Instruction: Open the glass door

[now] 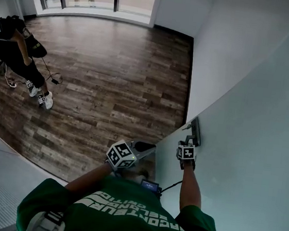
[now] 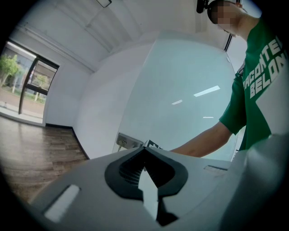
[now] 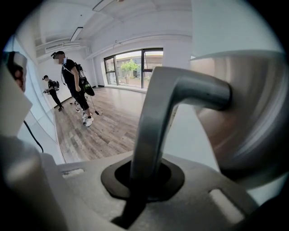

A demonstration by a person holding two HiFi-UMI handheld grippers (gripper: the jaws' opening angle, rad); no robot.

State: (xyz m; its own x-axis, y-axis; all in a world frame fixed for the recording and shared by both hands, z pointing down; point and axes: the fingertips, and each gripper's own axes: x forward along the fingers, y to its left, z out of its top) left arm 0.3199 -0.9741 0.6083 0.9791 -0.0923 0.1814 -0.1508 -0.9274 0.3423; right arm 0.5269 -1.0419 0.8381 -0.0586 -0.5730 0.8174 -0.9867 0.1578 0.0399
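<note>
- One lever handle (image 3: 158, 113) of bare metal is clamped between the jaws of the right gripper (image 3: 142, 176), which are drawn tight upon it.
- Handle and lock plate (image 1: 197, 130) sit at the free edge of the frosted glass door (image 1: 257, 125), on the person's right.
- Left gripper (image 2: 145, 151): jaws pressed together, nothing between them. It is near the door edge and touches nothing.
- Hazard: the smooth lever may slide out of the grip if the pull runs along it.
- Hazard: the swinging edge may strike the left gripper, which is close to its likely path.
- Bystander (image 1: 17, 51) stands on the wood floor (image 1: 113, 72), well apart.
</note>
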